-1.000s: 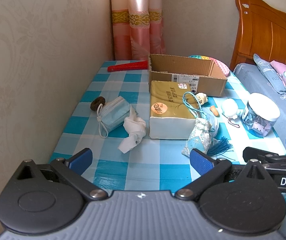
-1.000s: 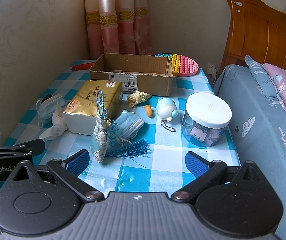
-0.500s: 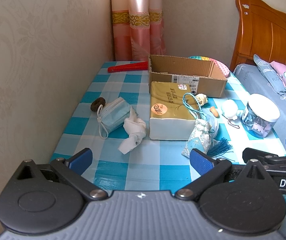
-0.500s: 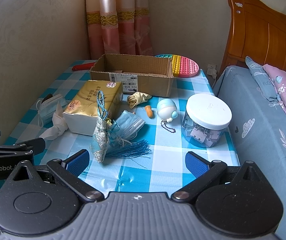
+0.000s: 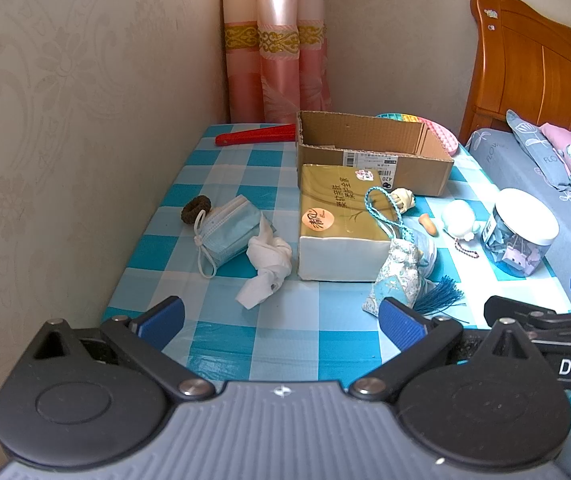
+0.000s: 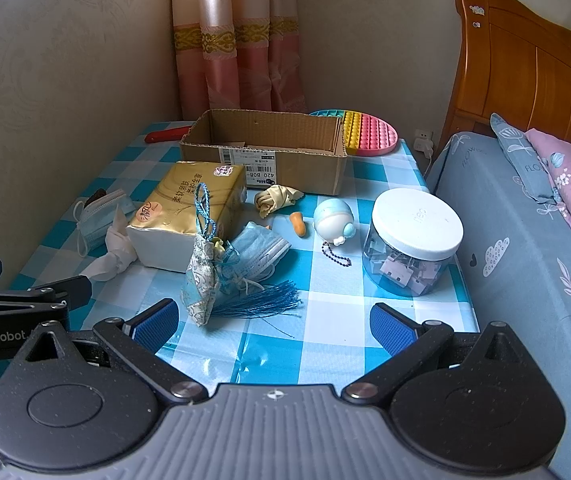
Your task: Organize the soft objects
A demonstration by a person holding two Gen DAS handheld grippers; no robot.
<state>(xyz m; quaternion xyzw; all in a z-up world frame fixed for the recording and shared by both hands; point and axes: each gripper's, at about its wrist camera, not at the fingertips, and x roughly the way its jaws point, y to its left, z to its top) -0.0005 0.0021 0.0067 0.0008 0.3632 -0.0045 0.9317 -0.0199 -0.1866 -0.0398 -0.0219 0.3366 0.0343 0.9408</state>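
Blue pads tip both tools we hold: the left hand-held gripper [image 5: 279, 320] is spread wide above the near edge of the desk [image 5: 285, 344], holding and touching nothing, and the right hand-held gripper [image 6: 272, 322] is spread just as wide, also with nothing in it.

Working left to right over the blue-and-white checked cloth, we see a dark hair tie [image 5: 195, 209] by the wall, a blue face mask [image 5: 227, 232] touching it, a crumpled white tissue [image 5: 267, 270], then a gold tissue pack [image 5: 341, 220] in front of an open cardboard box [image 5: 373, 150]. A patterned sachet [image 6: 203, 276] with a blue tassel leans beside the pack, over a 2nd face mask [image 6: 263, 252]. Further right lie a beige cloth scrap [image 6: 275, 198], an orange piece [image 6: 298, 224], a round white keychain toy [image 6: 333, 222] and a clear jar [image 6: 415, 240] of clips. A rainbow pop mat [image 6: 365, 132] sits behind the box. A bed [image 6: 525, 240] with a wooden headboard borders the desk on the right; pink curtains hang in the corner.

Compared with 1 second ago, both tools hover much as they did, and nothing on the desk has shifted.
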